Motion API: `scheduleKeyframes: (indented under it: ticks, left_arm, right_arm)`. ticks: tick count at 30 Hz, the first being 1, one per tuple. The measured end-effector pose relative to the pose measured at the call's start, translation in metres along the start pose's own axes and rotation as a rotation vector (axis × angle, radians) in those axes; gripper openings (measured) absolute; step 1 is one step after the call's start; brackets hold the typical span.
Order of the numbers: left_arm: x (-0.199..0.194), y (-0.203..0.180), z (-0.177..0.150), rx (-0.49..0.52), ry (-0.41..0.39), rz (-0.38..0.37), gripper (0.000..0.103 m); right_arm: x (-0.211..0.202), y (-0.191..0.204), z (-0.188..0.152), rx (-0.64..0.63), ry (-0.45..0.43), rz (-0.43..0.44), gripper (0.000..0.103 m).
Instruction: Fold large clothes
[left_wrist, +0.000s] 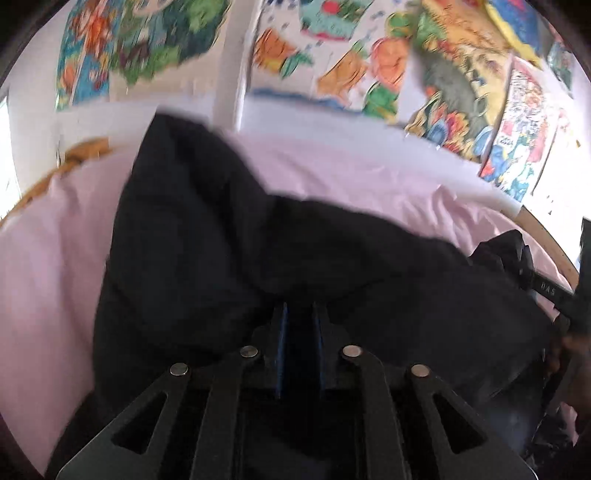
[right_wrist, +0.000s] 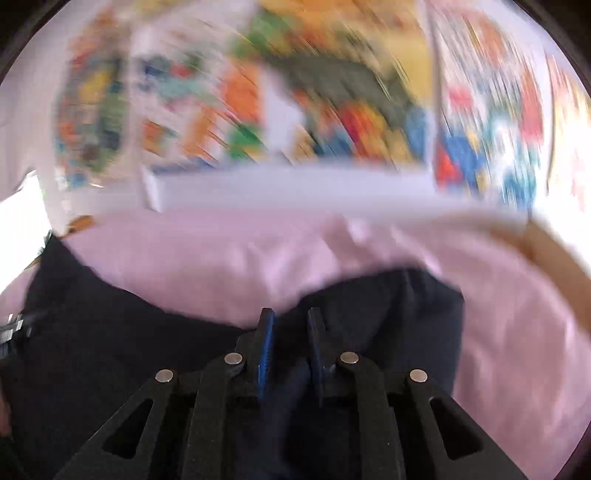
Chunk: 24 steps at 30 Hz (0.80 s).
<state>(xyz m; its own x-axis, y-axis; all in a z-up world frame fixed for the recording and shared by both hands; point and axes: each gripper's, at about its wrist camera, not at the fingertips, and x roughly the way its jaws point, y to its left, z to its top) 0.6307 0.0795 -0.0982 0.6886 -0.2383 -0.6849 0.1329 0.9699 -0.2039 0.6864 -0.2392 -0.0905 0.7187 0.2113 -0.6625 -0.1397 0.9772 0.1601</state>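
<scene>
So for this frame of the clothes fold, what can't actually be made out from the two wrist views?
- Garment type: the dark garment is bunched on the pink sheet, its near part under the left gripper; left wrist view.
- Wall pictures: smeared by motion blur, right wrist view.
- Right gripper: jaws nearly closed with dark cloth between; grip firmness unclear.
- Orange item: cut off at the left edge.

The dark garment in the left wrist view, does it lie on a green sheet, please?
No, the dark garment lies on a pale pink sheet.
</scene>
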Motion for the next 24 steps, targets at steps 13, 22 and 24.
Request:
scheduleKeyframes:
  ticks: [13, 22, 24]
  left_arm:
    - [-0.036, 0.002, 0.0, 0.009, -0.032, -0.062, 0.027]
    - [-0.011, -0.015, -0.018, 0.172, 0.053, -0.029, 0.043]
    - [-0.002, -0.013, -0.022, 0.171, 0.053, -0.03, 0.043]
  right_arm:
    - [-0.039, 0.013, -0.038, -0.084, -0.051, 0.089, 0.011]
    - [-0.034, 0.044, -0.076, -0.28, 0.029, 0.036, 0.011]
    - [-0.03, 0.049, -0.082, -0.307, 0.026, 0.011, 0.011]
